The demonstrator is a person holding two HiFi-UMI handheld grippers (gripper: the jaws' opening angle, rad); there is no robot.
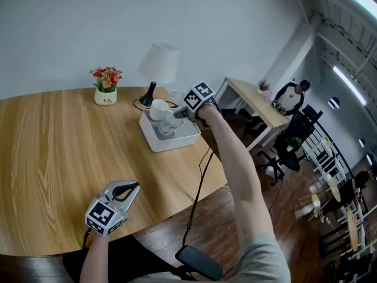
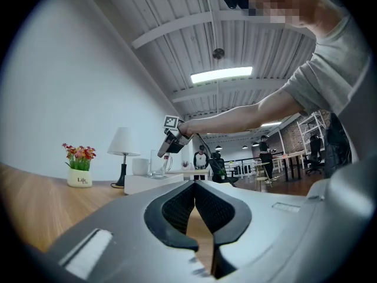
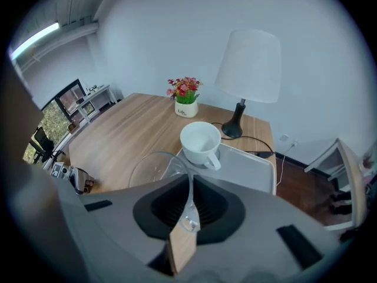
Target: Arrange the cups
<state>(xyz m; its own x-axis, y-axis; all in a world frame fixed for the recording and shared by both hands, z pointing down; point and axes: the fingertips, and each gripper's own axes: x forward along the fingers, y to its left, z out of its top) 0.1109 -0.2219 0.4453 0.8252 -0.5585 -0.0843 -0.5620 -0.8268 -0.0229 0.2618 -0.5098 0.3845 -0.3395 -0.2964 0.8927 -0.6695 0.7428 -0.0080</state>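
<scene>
glass cup [image 3: 150, 167] in right tongs [image 3: 189, 184]

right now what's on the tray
A white mug stands on the tray. The right gripper holds a glass by its rim beside it; its base is hidden.

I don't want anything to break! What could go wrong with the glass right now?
The right tool pinches the glass only by its thin rim, so it could slip out or crack. The glass is close beside the mug, so they might clink together. The tray sits near the edge of the table, so a hard nudge might push it off.
</scene>
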